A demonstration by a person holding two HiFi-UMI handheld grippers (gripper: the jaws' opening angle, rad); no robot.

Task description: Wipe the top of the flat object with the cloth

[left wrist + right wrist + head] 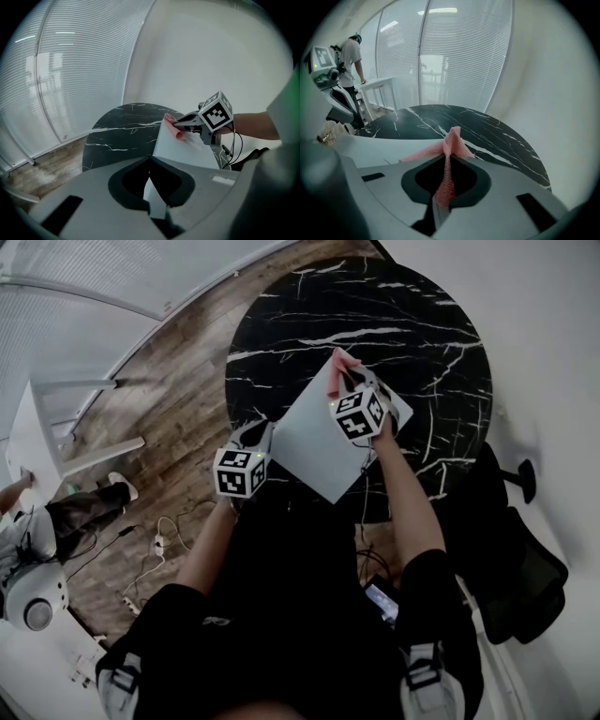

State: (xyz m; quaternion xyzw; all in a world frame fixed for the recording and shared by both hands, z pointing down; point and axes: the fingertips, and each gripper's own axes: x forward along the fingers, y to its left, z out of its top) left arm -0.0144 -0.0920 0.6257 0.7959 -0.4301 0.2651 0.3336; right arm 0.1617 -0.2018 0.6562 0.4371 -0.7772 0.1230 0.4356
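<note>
Lying cornerwise on the near part of the round black marble desk (pixel 412 315), the flat object (pixel 314 442) is held at its near left edge by the left gripper (pixel 258 434). In the left gripper view the fingers are seen closed narrowly on that thin pale edge. The pink cloth (pixel 335 367) is pinched between the closed fingers of the right gripper (pixel 347 381) and is pressed onto the far corner of the flat object, where a fold is draped just past the edge toward the marble (the right gripper view shows it bunched upward at the fingertips). Most of the panel's top between the two grippers is left uncovered. Beyond the far corner, the far half of the desk is seen as bare marble. A wooden floor (pixel 169 371) is seen left of the desk, and a black chair (pixel 511 563) stands close to its right edge.
</note>
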